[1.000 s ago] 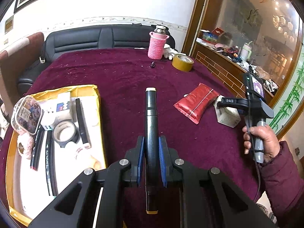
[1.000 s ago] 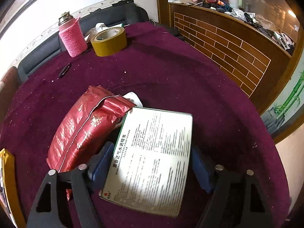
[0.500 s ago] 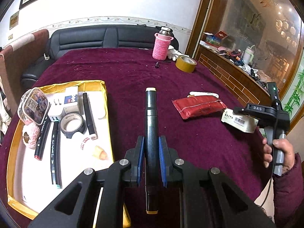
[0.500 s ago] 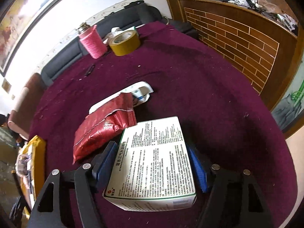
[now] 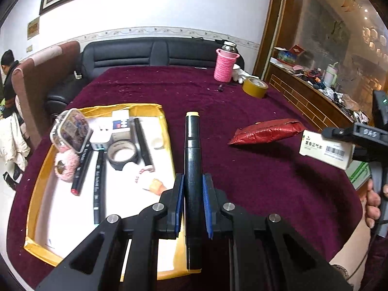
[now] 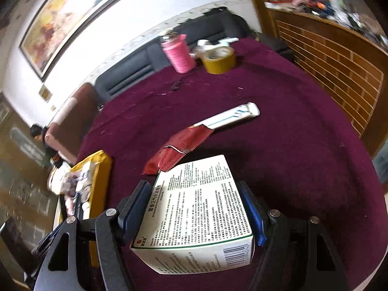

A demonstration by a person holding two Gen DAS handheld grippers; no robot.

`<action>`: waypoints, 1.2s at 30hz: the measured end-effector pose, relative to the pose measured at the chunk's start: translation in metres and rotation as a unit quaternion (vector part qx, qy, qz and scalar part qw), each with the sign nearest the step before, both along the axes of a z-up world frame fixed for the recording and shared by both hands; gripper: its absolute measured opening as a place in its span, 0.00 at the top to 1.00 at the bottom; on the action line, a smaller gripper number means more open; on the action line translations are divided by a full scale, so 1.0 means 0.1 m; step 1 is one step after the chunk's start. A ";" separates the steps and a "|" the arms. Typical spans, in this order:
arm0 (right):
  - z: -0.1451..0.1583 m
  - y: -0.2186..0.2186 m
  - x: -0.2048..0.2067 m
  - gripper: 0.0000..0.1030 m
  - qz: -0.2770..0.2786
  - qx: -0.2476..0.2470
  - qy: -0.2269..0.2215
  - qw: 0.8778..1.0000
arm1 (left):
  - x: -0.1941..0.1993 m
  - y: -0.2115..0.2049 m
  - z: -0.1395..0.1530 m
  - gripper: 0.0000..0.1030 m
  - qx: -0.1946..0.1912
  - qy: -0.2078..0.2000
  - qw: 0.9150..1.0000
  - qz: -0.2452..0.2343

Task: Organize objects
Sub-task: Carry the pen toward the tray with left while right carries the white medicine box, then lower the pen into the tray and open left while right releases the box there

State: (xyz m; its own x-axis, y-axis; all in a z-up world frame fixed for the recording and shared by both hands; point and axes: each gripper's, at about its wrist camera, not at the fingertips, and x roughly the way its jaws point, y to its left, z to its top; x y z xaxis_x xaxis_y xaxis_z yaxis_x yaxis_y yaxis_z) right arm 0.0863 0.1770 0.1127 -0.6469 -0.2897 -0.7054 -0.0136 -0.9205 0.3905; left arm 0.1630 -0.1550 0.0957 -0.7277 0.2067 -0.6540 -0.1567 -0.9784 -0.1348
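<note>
My left gripper (image 5: 193, 181) is shut on a black marker (image 5: 192, 145) with a pale yellow cap, held above the maroon table just right of the yellow-rimmed tray (image 5: 160, 111). The tray holds markers, a tape roll (image 5: 122, 154), a clear lidded box (image 5: 71, 129) and other small items. My right gripper (image 6: 194, 194) is shut on a white medicine box (image 6: 196, 206) printed with text, lifted off the table; the same box (image 5: 325, 149) shows at the right edge of the left wrist view. A red foil packet (image 5: 266, 131) (image 6: 179, 148) lies on the cloth beyond it.
A white tube (image 6: 232, 116) lies behind the red packet. A pink knitted flask (image 5: 224, 64) and a yellow tape roll (image 5: 254, 87) stand at the table's far side. A black sofa (image 5: 150, 53) lies behind and a brick-fronted counter (image 5: 305, 99) to the right. A person (image 5: 8, 72) stands at far left.
The right gripper has lifted the medicine box off the table and swung toward the tray, uncovering the white tube. The left gripper drifted back with the marker.
</note>
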 end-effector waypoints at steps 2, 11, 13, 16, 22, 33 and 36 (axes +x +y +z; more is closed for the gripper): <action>0.07 -0.15 0.04 0.25 0.019 0.002 0.007 1.000 | 0.02 -0.06 0.00 0.86 -0.003 0.002 1.000 0.009; 0.58 -0.67 0.22 0.25 0.061 0.029 0.076 0.995 | 0.12 -0.39 0.00 0.86 -0.015 0.012 0.999 0.049; 0.68 -0.75 0.24 0.25 0.068 0.033 0.086 0.993 | 0.13 -0.45 -0.01 0.86 -0.015 0.014 0.998 0.056; 0.75 -0.93 0.23 0.25 0.084 0.043 0.090 0.991 | 0.15 -0.56 -0.02 0.86 -0.009 0.014 0.998 0.062; 0.64 -1.44 0.15 0.25 0.137 0.042 0.071 0.987 | 0.17 -0.83 -0.08 0.86 0.004 0.003 0.997 0.083; 0.10 -2.58 0.00 0.25 0.255 0.047 0.020 0.966 | 0.20 -1.46 -0.25 0.85 0.017 -0.030 0.988 0.150; -0.08 -2.84 -0.01 0.25 0.279 0.056 0.009 0.959 | 0.18 -1.56 -0.32 0.85 0.021 -0.042 0.986 0.157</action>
State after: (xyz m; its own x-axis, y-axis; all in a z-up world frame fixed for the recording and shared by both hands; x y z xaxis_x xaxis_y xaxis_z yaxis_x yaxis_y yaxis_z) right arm 0.0849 -0.1071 0.1048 -0.4252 -0.5172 -0.7427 0.4995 -0.8184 0.2840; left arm 0.1809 -0.3107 0.0636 -0.7037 0.0076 -0.7105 0.1665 -0.9704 -0.1752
